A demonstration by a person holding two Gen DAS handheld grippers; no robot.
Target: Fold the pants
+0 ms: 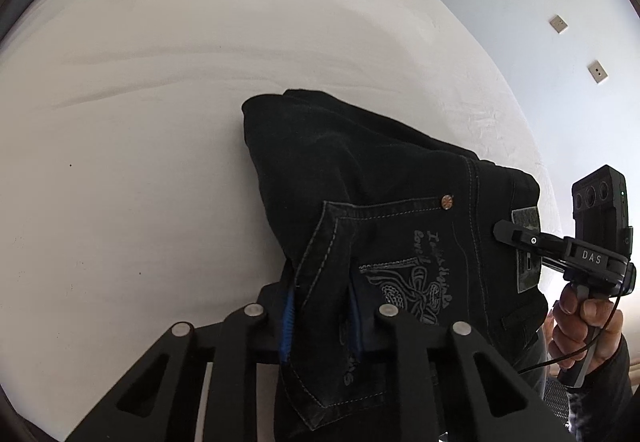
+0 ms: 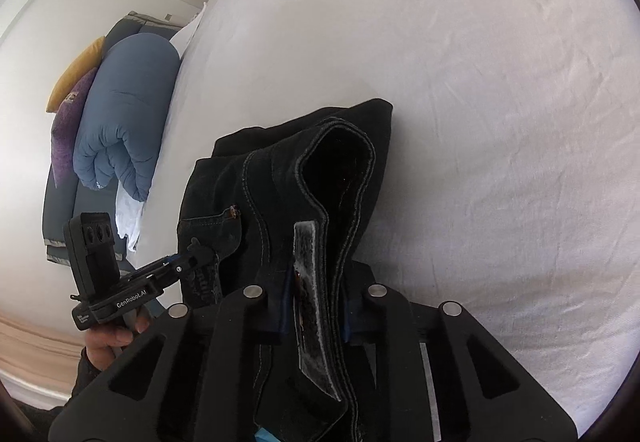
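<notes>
Two claws hold the black pants above the white bed: the left claw is clamped on the pocket edge, the right claw on the waistband by its patch. The garment hangs bunched, its far end resting on the sheet. Judged step: carrying a fold across. Next, lower both claws together, aligning edges before release.

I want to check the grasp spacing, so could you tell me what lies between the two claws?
Only the black pants: the waistband end spans from the left claw to the right claw, as the left wrist view shows.
</notes>
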